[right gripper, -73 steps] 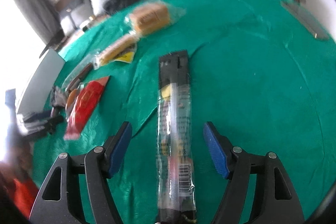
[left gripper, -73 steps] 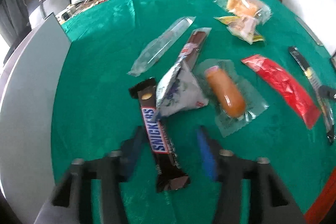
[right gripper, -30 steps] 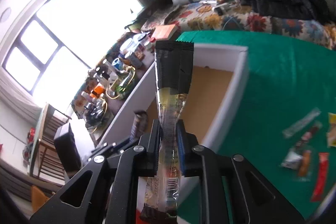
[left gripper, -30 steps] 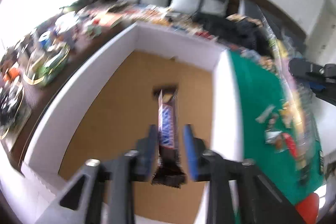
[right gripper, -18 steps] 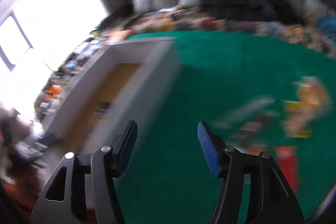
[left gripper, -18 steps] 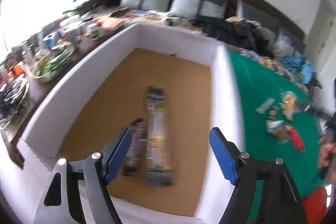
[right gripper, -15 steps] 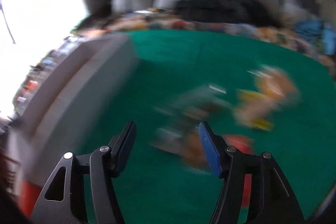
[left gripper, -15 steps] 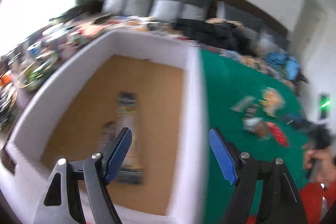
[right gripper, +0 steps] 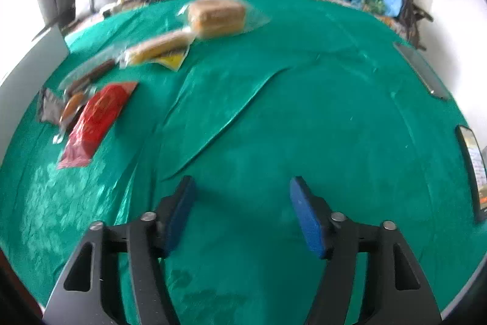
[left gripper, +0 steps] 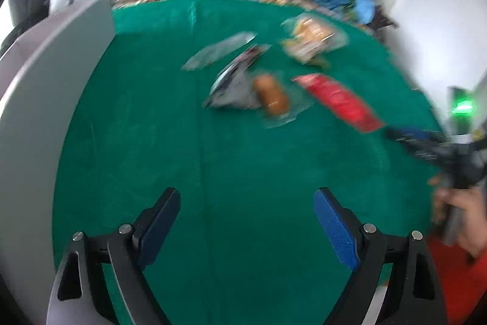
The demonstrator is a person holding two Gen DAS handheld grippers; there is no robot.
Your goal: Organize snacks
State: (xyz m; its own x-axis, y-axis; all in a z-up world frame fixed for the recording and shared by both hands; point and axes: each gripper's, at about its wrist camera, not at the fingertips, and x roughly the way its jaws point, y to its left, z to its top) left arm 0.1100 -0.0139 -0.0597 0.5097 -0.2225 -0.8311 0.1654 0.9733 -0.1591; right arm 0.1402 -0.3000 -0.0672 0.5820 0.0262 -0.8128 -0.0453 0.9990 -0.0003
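I am looking at the snacks lying loose on the green tabletop (left gripper: 243,172), all clustered toward its far side. The red packet (left gripper: 338,101) is lying flat, its long axis running diagonally from upper left to lower right in the left wrist view. Just beside it an orange-brown roll in a clear wrapper (left gripper: 272,98) is pointing roughly away from me, touching a crumpled silver-grey wrapper (left gripper: 231,87). Farther off, a clear long packet (left gripper: 219,51) is lying slantwise, and a bagged bun (right gripper: 216,15) is sitting at the far edge with a yellow-labelled packet (right gripper: 161,49) near it. The white box wall (left gripper: 45,99) is standing along the left.

My left hand-held gripper (left gripper: 246,221) is tilting down over bare cloth, jaws spread wide after just opening, nothing between them. My right hand-held gripper (right gripper: 242,209) is angling down likewise, jaws apart and empty, also just opened.
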